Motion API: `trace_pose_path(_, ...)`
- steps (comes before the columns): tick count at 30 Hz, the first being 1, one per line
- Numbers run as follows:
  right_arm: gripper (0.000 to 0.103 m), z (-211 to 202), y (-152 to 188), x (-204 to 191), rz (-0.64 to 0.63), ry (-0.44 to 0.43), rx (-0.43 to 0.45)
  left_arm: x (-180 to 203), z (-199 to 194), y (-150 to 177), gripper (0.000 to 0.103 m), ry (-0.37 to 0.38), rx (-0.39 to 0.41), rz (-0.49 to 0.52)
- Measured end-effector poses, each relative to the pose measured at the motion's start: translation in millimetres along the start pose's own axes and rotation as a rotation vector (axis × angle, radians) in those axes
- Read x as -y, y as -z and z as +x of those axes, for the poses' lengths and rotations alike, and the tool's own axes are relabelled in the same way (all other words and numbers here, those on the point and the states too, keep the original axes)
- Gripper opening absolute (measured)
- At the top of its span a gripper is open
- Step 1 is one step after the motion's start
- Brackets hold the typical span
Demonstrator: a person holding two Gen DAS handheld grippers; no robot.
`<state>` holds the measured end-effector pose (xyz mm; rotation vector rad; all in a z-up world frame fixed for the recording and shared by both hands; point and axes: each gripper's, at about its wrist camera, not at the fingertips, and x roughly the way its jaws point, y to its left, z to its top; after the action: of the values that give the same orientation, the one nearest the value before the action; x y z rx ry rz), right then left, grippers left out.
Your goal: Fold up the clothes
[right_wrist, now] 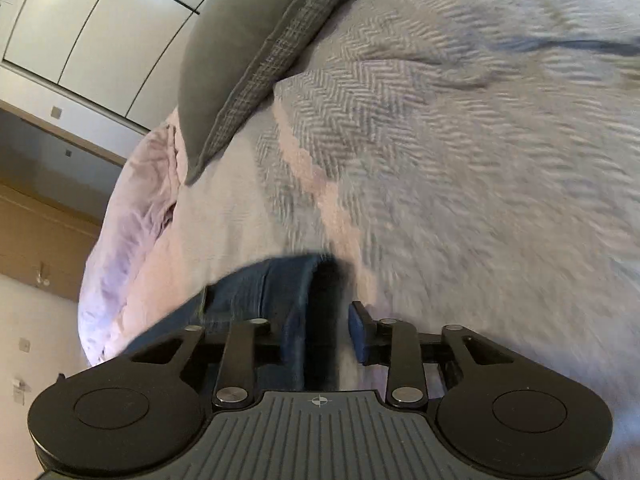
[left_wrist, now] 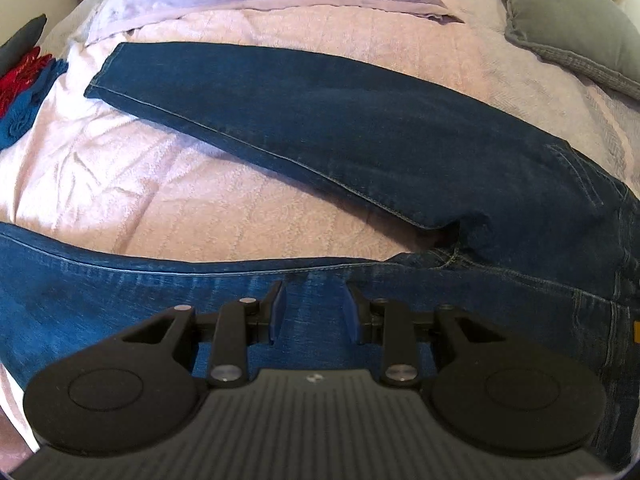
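My left gripper [left_wrist: 314, 308] hangs open over the jeans [left_wrist: 360, 136]; my right gripper [right_wrist: 320, 332] has jeans between wide fingers.

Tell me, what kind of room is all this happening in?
Most likely a bedroom. The jeans lie spread on a bed's pink quilted cover, a grey pillow sits near its edge, and wardrobe-like cabinet doors show beyond.

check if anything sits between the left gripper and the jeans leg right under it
Nothing visible does. The left gripper hangs open directly over the near leg of the jeans, with only bare denim showing between its fingers.
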<state>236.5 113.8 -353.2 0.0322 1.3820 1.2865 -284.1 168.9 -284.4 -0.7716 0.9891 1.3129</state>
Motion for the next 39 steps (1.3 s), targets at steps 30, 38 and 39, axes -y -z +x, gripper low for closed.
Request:
trace_pose_path(30, 0.039, -106, 203, -82, -0.045, 0.593, 0.147, -176, -22, 68, 0.027, 0.002, 0.015, 0.054)
trace_pose_path(38, 0.057, -31, 289, -148, -0.495, 0.633, -0.072, -254, -12, 84, 0.033, -0.182, 0.028, 0.053)
trace_pose_path(39, 0.057, -30, 296, -147, -0.49, 0.686, -0.072, -263, -11, 86, 0.033, -0.205, 0.029, 0.055)
